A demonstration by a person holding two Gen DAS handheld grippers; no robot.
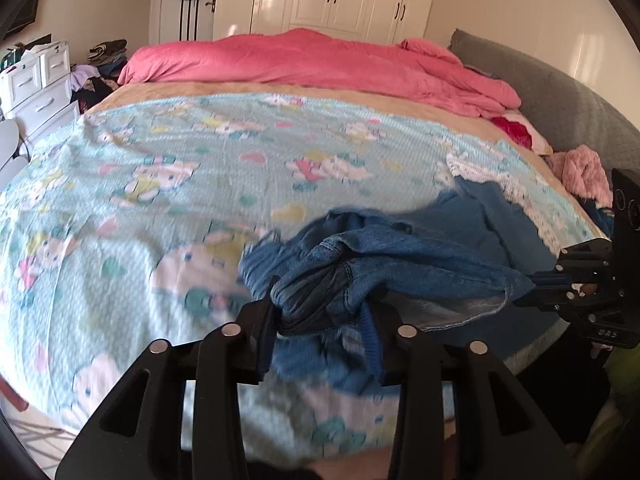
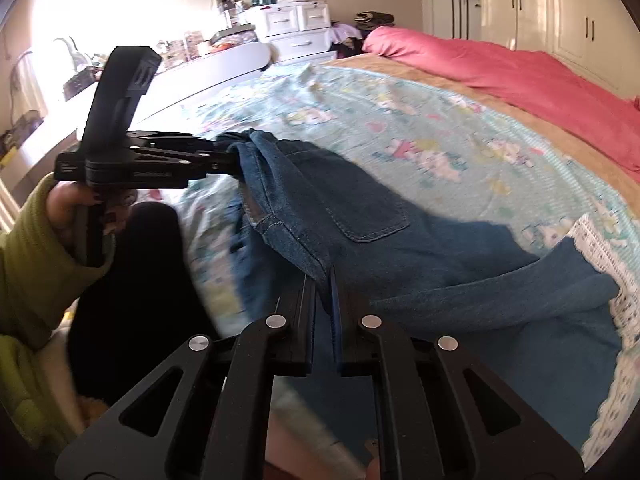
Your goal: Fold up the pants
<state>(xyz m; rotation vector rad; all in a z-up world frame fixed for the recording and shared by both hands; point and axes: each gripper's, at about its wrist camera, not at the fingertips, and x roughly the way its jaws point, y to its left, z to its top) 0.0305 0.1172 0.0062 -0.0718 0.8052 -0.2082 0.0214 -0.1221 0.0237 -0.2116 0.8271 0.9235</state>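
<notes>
Blue denim pants [image 1: 400, 252] lie bunched on the near right part of the bed; they also show in the right wrist view [image 2: 400, 240], with a back pocket facing up. My left gripper [image 1: 324, 316] is shut on a bunched part of the waistband; it also shows in the right wrist view [image 2: 230, 158]. My right gripper [image 2: 324, 280] is shut on the waistband edge; it also shows at the right of the left wrist view [image 1: 528, 280]. The pants hang stretched between both grippers, just above the sheet.
The bed has a light blue cartoon-print sheet [image 1: 160, 184]. A pink duvet [image 1: 320, 60] lies at the far end, a grey headboard [image 1: 560, 92] on the right. White drawers [image 2: 296, 28] and a cluttered desk [image 2: 200, 64] stand on the left side.
</notes>
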